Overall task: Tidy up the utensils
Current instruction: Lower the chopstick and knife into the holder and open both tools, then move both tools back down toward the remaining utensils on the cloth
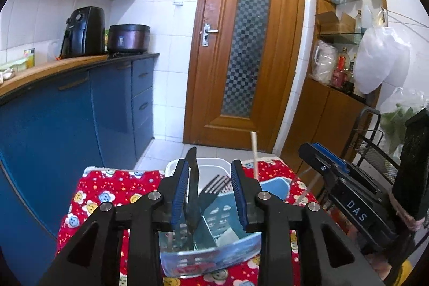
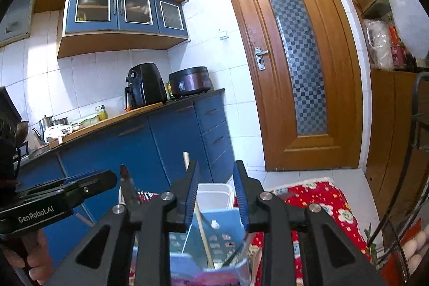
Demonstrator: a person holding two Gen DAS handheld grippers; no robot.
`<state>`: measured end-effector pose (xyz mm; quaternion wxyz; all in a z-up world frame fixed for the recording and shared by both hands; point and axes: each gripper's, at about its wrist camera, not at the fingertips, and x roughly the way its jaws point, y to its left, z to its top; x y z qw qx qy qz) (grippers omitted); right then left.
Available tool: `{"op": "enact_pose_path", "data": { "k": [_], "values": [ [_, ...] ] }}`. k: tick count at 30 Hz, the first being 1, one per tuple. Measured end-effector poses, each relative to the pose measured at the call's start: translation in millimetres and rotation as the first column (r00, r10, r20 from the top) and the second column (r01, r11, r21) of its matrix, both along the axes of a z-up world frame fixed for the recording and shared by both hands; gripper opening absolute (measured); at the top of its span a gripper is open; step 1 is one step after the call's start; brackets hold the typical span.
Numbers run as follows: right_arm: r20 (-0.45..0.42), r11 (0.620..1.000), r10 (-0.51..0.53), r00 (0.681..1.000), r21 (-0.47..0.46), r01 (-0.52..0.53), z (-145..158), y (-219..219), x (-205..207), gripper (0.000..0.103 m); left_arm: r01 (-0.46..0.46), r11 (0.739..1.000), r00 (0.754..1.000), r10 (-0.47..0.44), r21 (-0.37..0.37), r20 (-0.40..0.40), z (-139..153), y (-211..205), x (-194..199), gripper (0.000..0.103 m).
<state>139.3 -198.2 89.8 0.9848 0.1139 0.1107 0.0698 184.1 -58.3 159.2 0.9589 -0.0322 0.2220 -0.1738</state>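
Kitchen w/ blue cabinets and a wooden door [image 1: 245, 44] ahead; work surface is a small table under a red flower-print cloth [image 1: 107, 195], floor tiles visible just past its far edge.

Left gripper [image 1: 209, 195]: fingers apart, clamped on nothing. Directly below and between them sits the blue utensil caddy [image 1: 228, 208], perforated walls, w/ a clear curved front. A dark knife [image 1: 193, 178] stands upright in it, just beside the inner face of the left finger pad [image 1: 180, 195] — touching or not, can't tell. A dark fork [image 1: 211, 192] leans between the pads, tines up. Standing handles-down keeps utensils sorted and easy to pinch from above, prob. why they're set that way.

Right gripper [image 2: 215, 195]: fingers also apart, nothing held. Below it, the same caddy [image 2: 214, 235]; a pale wooden stick [image 2: 199, 213], chopstick or spoon handle, hard to say, rises past the left finger. Beyond the claw tips, a white tub [image 2: 214, 195] sits behind the caddy.

Room to move: grippers are near each other, the right one just to the right of the left claw, so sideways swings risk a bump. Upright handles crowd the gap between the fingers; straight up looks like the free exit. Cloth edge drops off close beyond the tub and off to the right, w/ a black wire rack [image 1: 375, 149] near that side. Cloth to the left of the left claw is bare, best spare space.
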Motion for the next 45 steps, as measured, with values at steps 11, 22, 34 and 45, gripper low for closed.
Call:
{"op": "enact_pose_path", "data": {
  "k": [11, 22, 34, 45],
  "values": [
    [-0.126, 1.0, -0.004, 0.992, 0.023, 0.007, -23.3, -12.8, -28.1, 0.029, 0.004, 1.0, 0.999, -0.005, -0.014, -0.041, -5.5, 9.0, -33.2, 0.033],
    [-0.286, 1.0, 0.003, 0.958, 0.019, 0.002, -67.0, -14.5, -35.2, 0.029, -0.008, 1.0, 0.994, 0.006, -0.022, -0.112, -29.0, 17.8, -54.1, 0.033],
    [-0.465, 0.999, 0.005, 0.885, -0.035, -0.024, -113.4, -1.7, -15.2, 0.029, -0.031, 0.999, 0.978, 0.025, -0.028, -0.206, -63.5, 30.5, -58.7, 0.033],
    [-0.576, 0.999, 0.042, 0.817, 0.028, -0.031, -141.2, -14.7, 14.3, 0.026, -0.047, 0.998, 0.961, 0.034, -0.042, -0.274, -87.7, 40.0, -59.3, 0.033]
  ]
}}
